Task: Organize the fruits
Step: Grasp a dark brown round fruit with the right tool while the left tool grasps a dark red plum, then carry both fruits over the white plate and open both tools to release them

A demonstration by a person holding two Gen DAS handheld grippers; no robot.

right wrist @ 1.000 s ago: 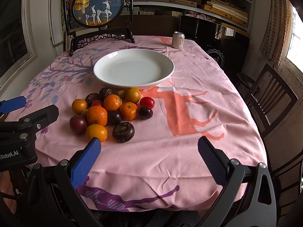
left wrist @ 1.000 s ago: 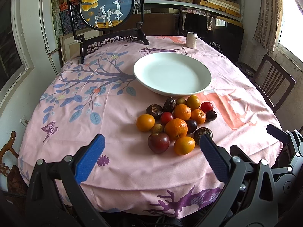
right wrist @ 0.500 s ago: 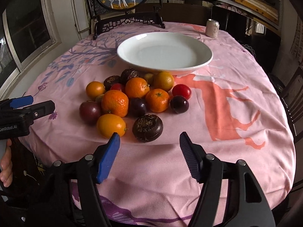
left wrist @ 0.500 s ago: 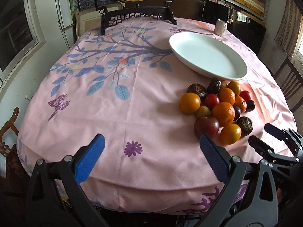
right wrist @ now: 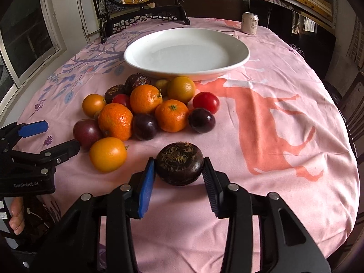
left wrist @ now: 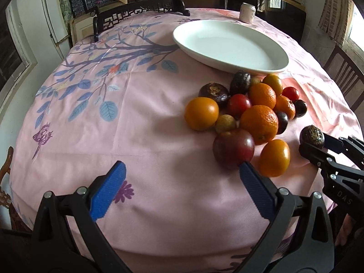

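Right gripper (right wrist: 178,177) jaws just closing onto the dark wrinkled fruit (right wrist: 179,163), left gripper (left wrist: 179,186) wide open, empty; we risk the round fruit squirting out.

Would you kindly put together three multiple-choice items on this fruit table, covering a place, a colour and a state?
1. Where does the drink can stand?
A. On the plate
B. Beyond the white plate, near the table's far edge
C. Among the fruit

2. What colour are the claw pads?
A. Blue
B. Red
C. Green

3. What is the right claw doing?
A. Holding an orange
B. Standing wide over bare cloth
C. Closing around the dark brown fruit

Answers:
1 B, the can is behind the plate.
2 A, blue pads show on both claws.
3 C, its pads flank that fruit closely, having just been closing.
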